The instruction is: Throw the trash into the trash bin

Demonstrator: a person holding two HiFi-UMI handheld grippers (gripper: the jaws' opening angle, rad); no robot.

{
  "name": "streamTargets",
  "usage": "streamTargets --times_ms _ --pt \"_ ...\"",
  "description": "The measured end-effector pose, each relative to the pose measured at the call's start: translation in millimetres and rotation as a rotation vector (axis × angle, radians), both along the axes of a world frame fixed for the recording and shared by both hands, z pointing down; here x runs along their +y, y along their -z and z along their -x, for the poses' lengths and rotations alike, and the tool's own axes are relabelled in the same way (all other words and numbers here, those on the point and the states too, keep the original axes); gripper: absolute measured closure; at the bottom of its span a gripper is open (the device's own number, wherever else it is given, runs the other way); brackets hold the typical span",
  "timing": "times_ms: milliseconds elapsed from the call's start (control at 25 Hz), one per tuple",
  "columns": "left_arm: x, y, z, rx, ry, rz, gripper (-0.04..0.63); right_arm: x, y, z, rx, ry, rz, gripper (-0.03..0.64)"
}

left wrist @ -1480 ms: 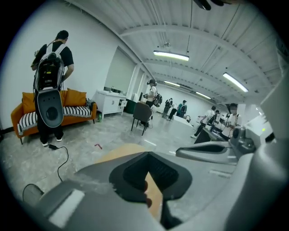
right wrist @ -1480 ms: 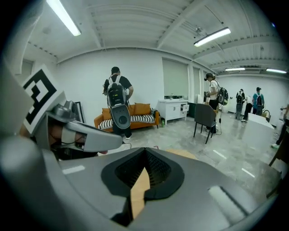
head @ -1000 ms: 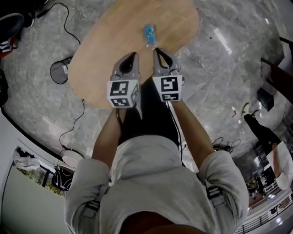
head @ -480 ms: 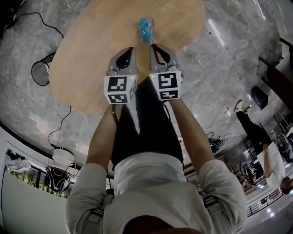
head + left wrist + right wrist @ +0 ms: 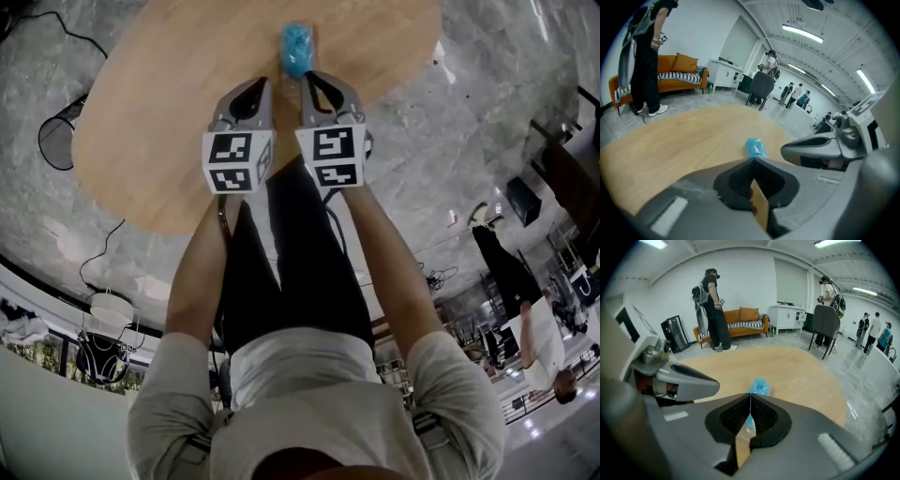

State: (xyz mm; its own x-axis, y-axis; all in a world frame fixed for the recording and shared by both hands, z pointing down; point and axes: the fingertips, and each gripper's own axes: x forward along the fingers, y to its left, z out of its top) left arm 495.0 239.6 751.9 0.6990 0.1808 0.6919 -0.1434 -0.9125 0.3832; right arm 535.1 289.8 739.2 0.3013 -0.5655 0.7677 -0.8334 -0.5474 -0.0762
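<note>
Task barely begun — crumpled blue wrapper (image 5: 296, 39) is lying untouched on oval wooden table (image 5: 141, 141); left gripper (image 5: 263, 82) and right gripper (image 5: 307, 76), jaws together, empty, are hovering near it.

Oval wooden table (image 5: 159, 112) on grey marble floor (image 5: 469, 122); orange sofa (image 5: 750, 315) behind.

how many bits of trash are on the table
1: a blue crumpled wrapper lying on the wooden table, just beyond the tips of the left gripper and right gripper. The grippers hide part of the tabletop, so more could be hidden.
</note>
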Motion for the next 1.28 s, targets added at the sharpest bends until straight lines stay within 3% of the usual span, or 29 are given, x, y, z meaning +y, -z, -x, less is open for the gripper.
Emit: streamTargets --times_ms 40,120,160,440,560,840,1040,1160,1280 --pt "1 -2 0 -0.007 0.002 -0.001 0.580 0 -6 0 -0.005 0.008 0.016 0.603" --pt "3 -6 -1 -0.018 0.003 0.001 0.580 -2 -20 -3 -0.021 0.037 0.048 0.487" --pt "3 -8 -2 -0.021 0.003 0.002 0.580 -3 -27 -6 -0.025 0.052 0.063 0.482" --pt "-10 -15 4 -0.038 0.024 -0.012 0.580 -16 -64 -6 -0.053 0.129 0.178 0.486" --pt "-8 -16 3 -0.056 0.039 -0.012 0.580 -14 -77 -12 -0.091 0.147 0.193 0.584" --pt "-26 22 28 -0.048 0.156 -0.009 0.580 -31 -17 6 -0.087 0.189 0.089 0.604" --pt "-65 89 38 0.034 0.260 -0.051 0.580 -71 70 29 -0.043 0.236 -0.024 0.606" --pt "-95 147 71 0.091 0.349 -0.107 0.580 -106 139 57 0.036 0.305 -0.131 0.605" --pt "-125 199 124 0.136 0.495 -0.144 0.580 -144 200 104 0.073 0.406 -0.245 0.605"
